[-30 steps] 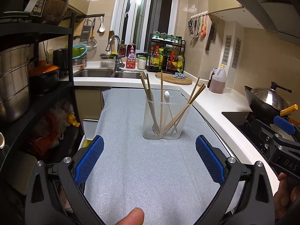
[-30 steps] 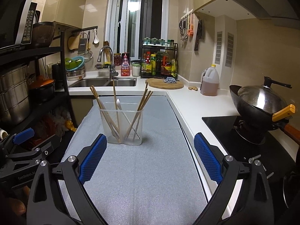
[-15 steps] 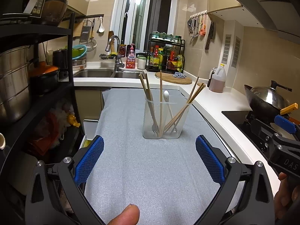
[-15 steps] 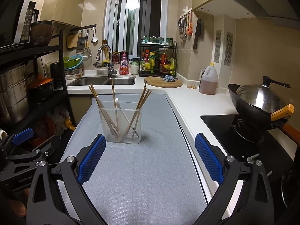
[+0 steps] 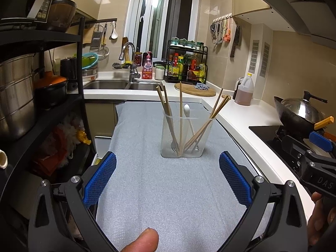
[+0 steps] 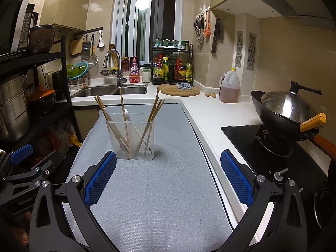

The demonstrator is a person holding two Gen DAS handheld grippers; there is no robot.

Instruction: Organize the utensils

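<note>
A clear plastic holder (image 5: 182, 140) (image 6: 134, 140) stands upright on the grey mat (image 5: 168, 189) (image 6: 155, 189). Inside lean several wooden chopsticks (image 5: 210, 121) (image 6: 152, 115), a white spoon (image 5: 187, 110) (image 6: 126, 113) and a fork (image 5: 173, 145), tines down. My left gripper (image 5: 167, 175) hovers open in front of the holder with nothing between its blue pads. My right gripper (image 6: 168, 175) is open too, its left pad close to the holder's near right corner. Each gripper shows at the edge of the other's view.
A black shelf rack with steel pots (image 5: 19, 92) stands left of the mat. A wok with a lid (image 6: 287, 109) sits on the black hob at right. Behind are a sink (image 6: 111, 90), a round wooden board (image 6: 178, 89), a condiment rack and an oil jug (image 6: 229, 88). A fingertip (image 5: 140, 240) shows at the bottom.
Both views have shifted only slightly; the holder sits marginally lower in the right wrist view. Both grippers stay open, and the utensils have not moved.
</note>
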